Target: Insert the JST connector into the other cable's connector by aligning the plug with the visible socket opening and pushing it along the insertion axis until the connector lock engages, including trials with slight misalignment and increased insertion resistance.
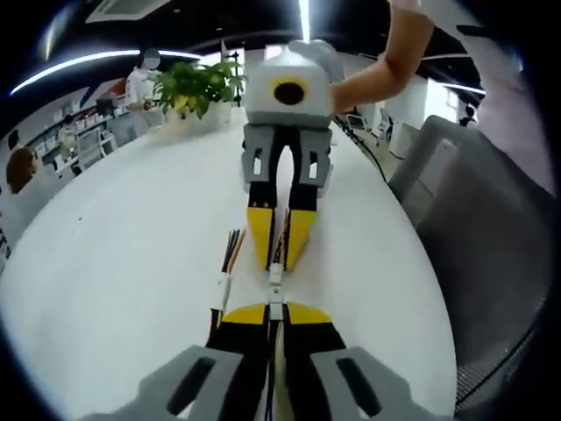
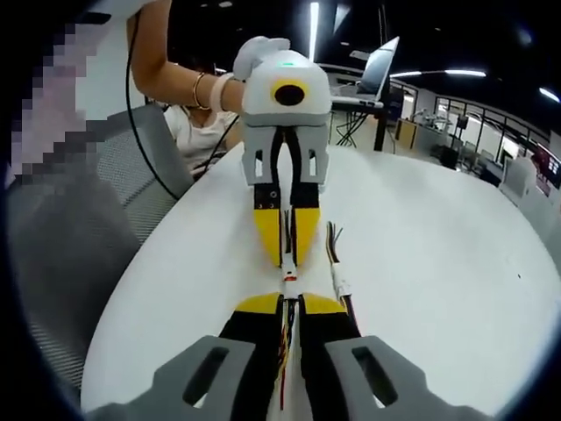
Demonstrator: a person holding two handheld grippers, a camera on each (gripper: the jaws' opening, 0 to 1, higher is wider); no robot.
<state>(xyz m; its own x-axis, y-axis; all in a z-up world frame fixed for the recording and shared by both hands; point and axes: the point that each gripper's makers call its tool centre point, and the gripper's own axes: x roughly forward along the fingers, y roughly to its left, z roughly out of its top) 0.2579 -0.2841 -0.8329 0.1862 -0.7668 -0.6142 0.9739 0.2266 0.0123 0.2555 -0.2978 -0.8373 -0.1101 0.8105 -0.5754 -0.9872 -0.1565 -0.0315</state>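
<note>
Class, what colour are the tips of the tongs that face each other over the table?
Yellow, on black arms. The right tongs show it best in the left gripper view.

The smooth, matt white tabletop (image 1: 114, 263) carries a faint sheen. Both grippers look like moulded plastic: matt grey bodies, black jaws, yellow tips with a soft gloss, seen on the right gripper (image 1: 280, 232) and left gripper (image 2: 287, 235). At 3 o'clock in the left gripper view, a grey mesh-fabric chair back (image 1: 491, 228) looks coarse-woven.
</note>
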